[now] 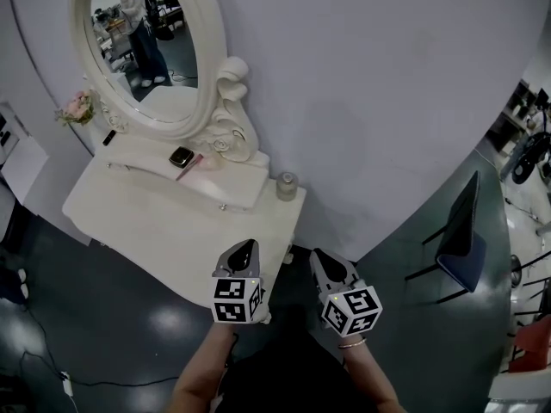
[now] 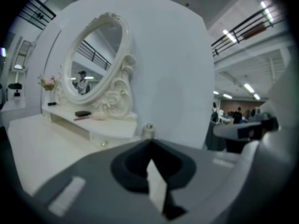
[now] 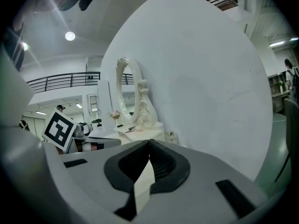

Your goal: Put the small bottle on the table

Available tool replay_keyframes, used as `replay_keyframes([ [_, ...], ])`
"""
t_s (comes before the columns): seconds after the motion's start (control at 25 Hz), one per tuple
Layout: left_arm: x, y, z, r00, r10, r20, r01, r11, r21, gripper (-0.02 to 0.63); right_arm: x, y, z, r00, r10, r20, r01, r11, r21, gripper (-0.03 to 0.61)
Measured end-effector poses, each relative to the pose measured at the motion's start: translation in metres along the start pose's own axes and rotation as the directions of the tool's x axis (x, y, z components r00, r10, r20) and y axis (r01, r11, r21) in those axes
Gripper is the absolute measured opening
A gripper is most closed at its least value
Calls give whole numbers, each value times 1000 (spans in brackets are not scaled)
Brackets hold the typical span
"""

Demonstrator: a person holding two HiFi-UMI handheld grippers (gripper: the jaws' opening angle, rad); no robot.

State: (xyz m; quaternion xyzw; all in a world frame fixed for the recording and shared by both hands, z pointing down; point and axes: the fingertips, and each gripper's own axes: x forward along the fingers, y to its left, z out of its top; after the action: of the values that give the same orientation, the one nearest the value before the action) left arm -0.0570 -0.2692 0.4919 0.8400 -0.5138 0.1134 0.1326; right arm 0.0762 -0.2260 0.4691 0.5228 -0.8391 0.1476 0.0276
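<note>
- Head view first: look at 12 o'clock from the left gripper point(image 1: 247, 246) for the bottle point(image 1: 286, 185), upright on the table point(image 1: 155, 222), on the corner by the wall, at 4 o'clock from the mirror point(image 1: 146, 41).
- Read the left fingers as pressed together with nothing between them; read the same for the right gripper point(image 1: 320, 256), at 3 o'clock of the left.
- Judge the placing as likely done: both grippers apart from the bottle, the left one near the table's front corner.
- Back away toward 6 o'clock in a straight line, clear of that corner.
- Leave the fingers closed so as to snag nothing.
- Check that the bottle stands steady, neither tilted nor overhanging the edge; reach in again only if it does.
</note>
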Motion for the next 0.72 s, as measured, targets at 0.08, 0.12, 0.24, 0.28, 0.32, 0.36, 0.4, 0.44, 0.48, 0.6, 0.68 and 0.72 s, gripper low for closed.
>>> replay_keyframes([
  [0.08,-4,1,0,1000,-1,2,1,1000,-3,9,-1,3,1,1000,-1,3,1,1000,-5,5],
  [0.12,-5,1,1,1000,-1,4,1,1000,-3,9,-1,5,2,1000,-1,4,1,1000,-6,5],
  [0.24,-9,1,2,1000,-3,9,3,1000,2,9,-2,8,2,1000,0,8,0,1000,-5,5],
  [0.28,-11,1,2,1000,-3,11,3,1000,3,8,-3,9,1,1000,-1,7,1,1000,-6,5],
  [0.32,-12,1,2,1000,-3,12,3,1000,3,9,-4,11,0,1000,-1,6,1,1000,-9,5],
  [0.36,-14,2,2,1000,-3,13,3,1000,2,9,-5,12,0,1000,-1,4,1,1000,-11,5],
  [0.4,-15,2,1,1000,-4,13,4,1000,1,9,-5,13,-1,1000,1,4,-1,1000,-13,5],
  [0.44,-16,2,0,1000,-5,12,5,1000,1,9,-6,14,-1,1000,3,3,-3,1000,-15,5],
  [0.48,-17,2,0,1000,-7,11,7,1000,1,9,-6,15,-1,1000,4,3,-4,1000,-17,5],
  [0.6,-17,3,-2,1000,-13,7,13,1000,6,9,-5,17,-1,1000,4,3,-4,1000,-22,5],
  [0.68,-18,2,-2,1000,-17,7,17,1000,7,9,-6,17,-1,1000,2,3,-2,1000,-23,5],
  [0.72,-19,2,-2,1000,-19,7,19,1000,7,9,-6,17,-1,1000,1,3,-1,1000,-24,5],
])
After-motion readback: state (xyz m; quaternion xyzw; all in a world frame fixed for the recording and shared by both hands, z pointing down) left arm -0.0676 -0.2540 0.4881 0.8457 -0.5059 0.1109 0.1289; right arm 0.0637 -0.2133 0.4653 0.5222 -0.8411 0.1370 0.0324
